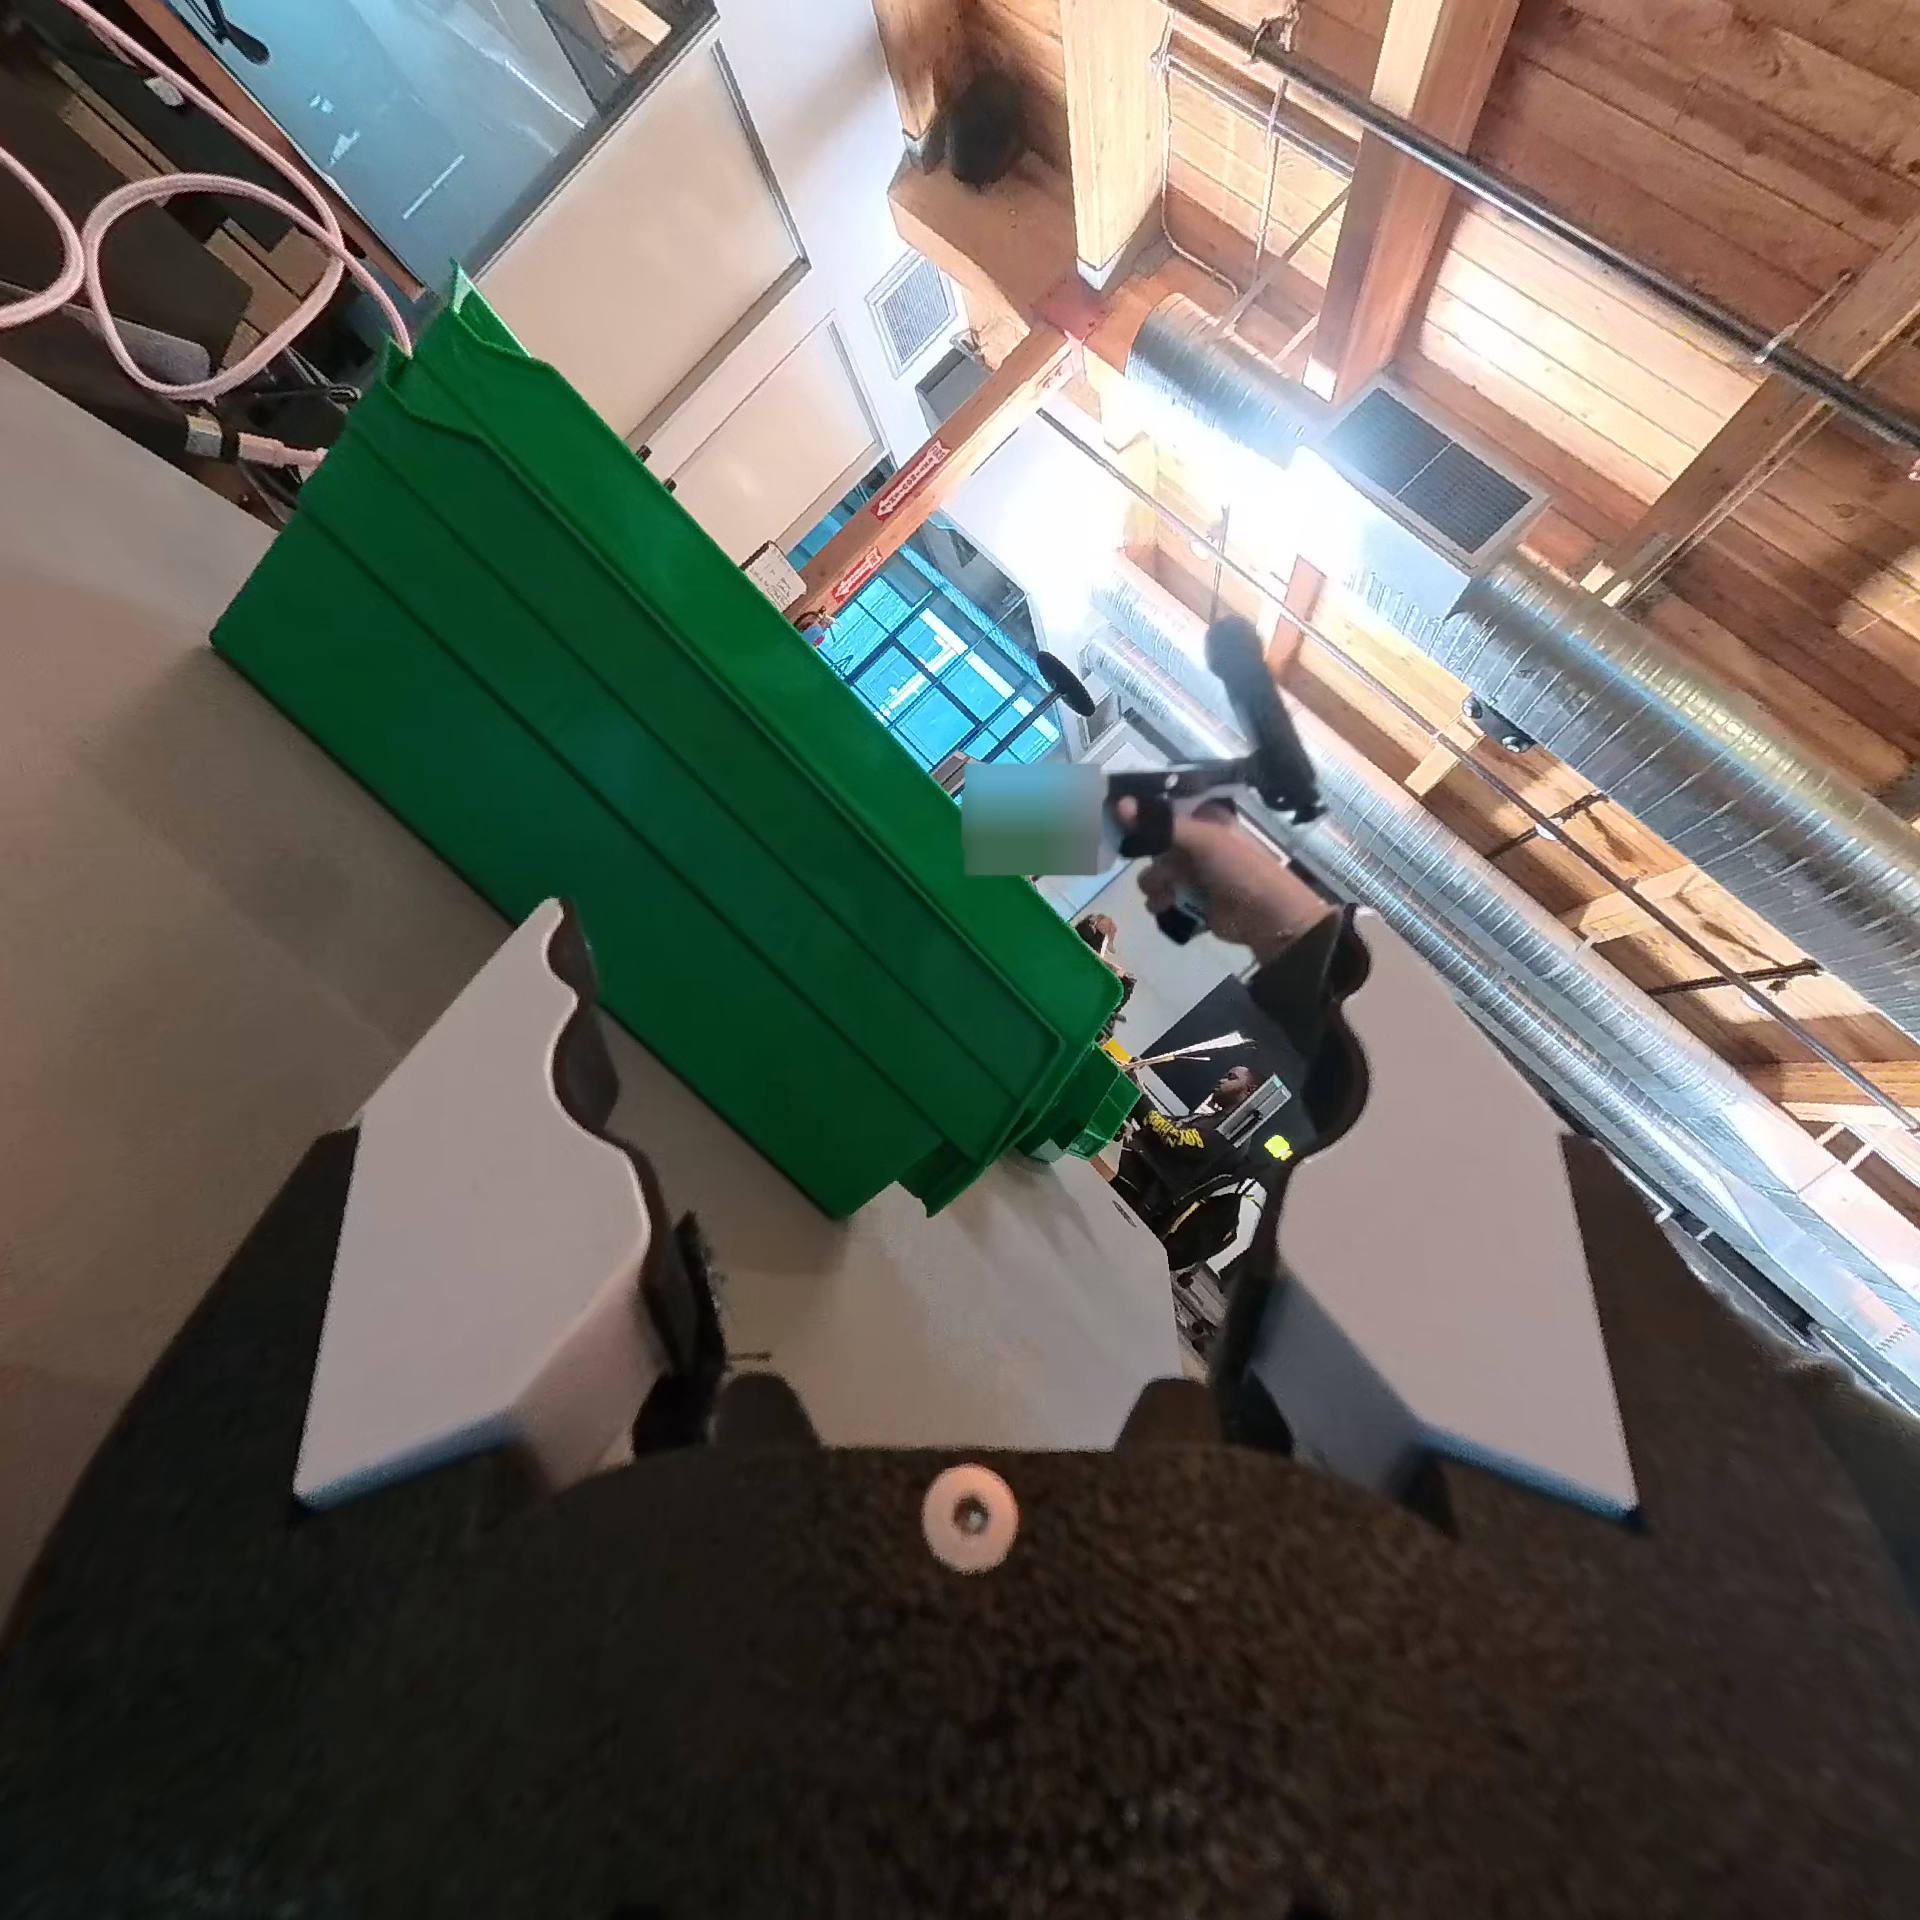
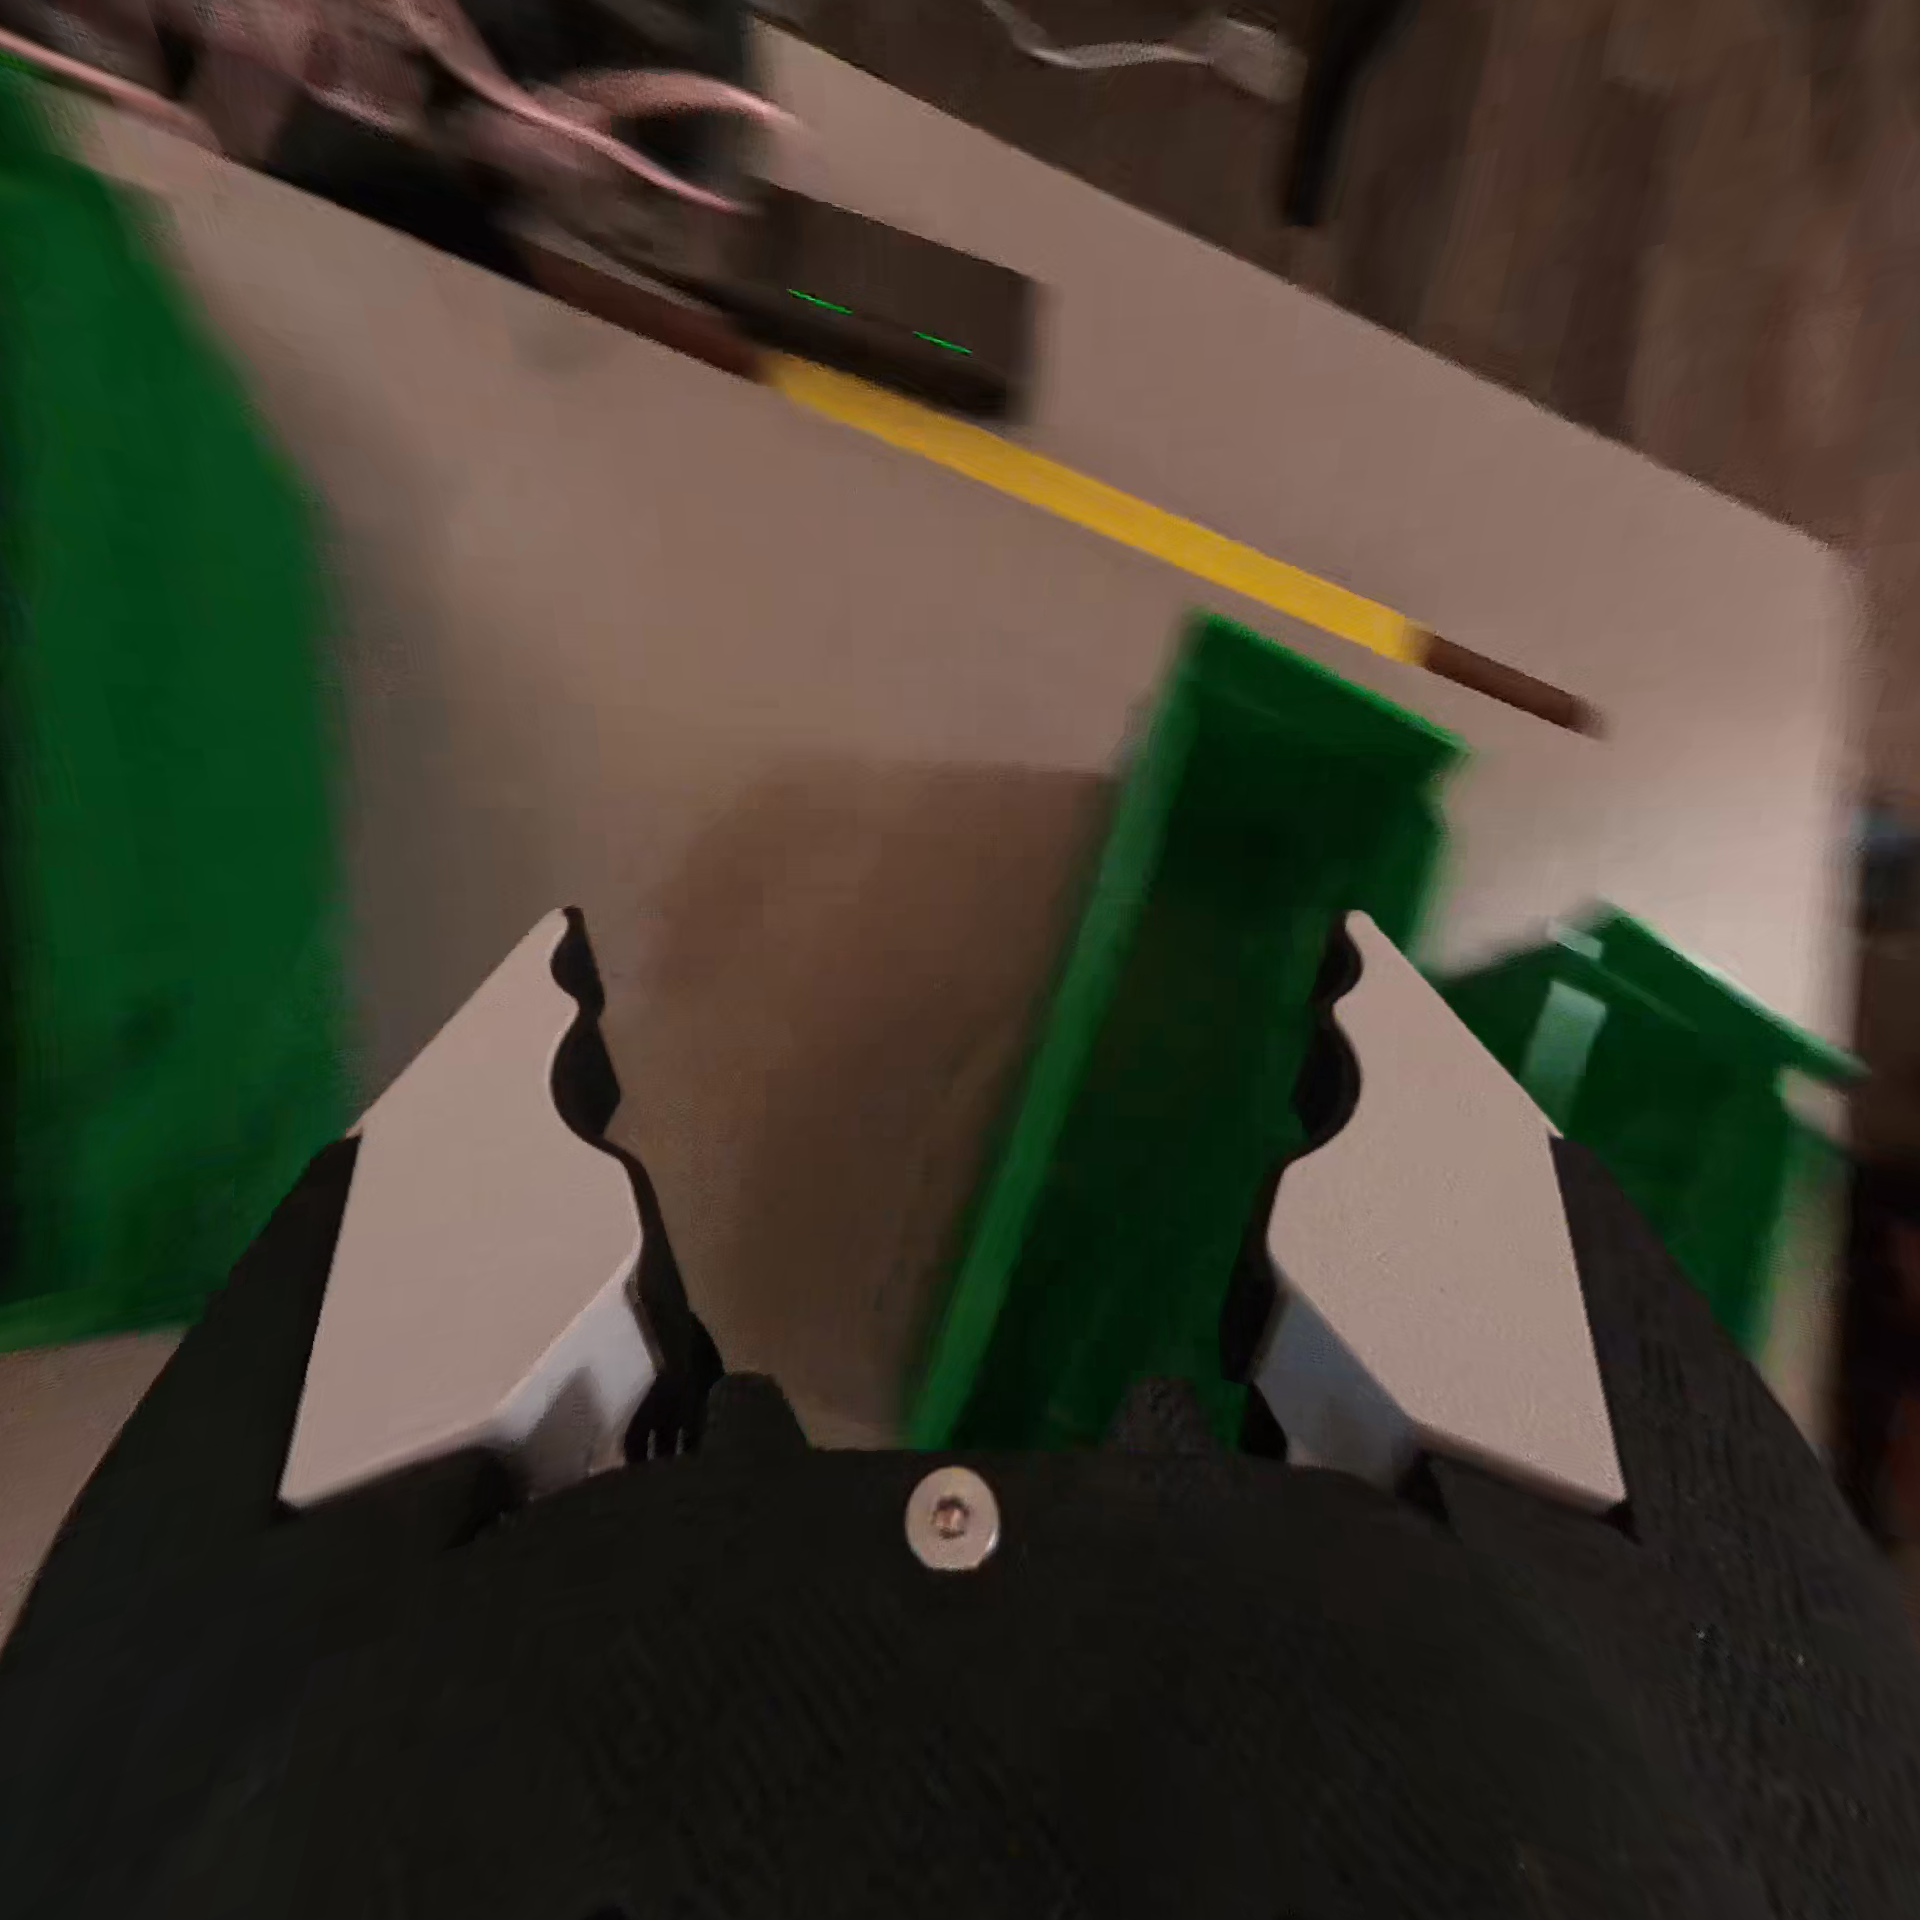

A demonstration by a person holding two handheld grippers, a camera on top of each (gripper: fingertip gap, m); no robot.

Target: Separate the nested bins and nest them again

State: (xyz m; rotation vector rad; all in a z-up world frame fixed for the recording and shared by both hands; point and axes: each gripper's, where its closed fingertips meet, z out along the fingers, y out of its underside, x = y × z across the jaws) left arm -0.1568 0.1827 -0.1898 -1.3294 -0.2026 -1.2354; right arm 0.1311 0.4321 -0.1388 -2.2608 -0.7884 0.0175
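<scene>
Beside green bins (image 1: 644, 748) — hand-held gripper (image 1: 961, 920), agape

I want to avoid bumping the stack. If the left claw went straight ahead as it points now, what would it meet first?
Probably the nested green bins: the left claw is open, and the stack's near corner lies between its fingers, just ahead over the white table. Depth is hard to judge.
</scene>
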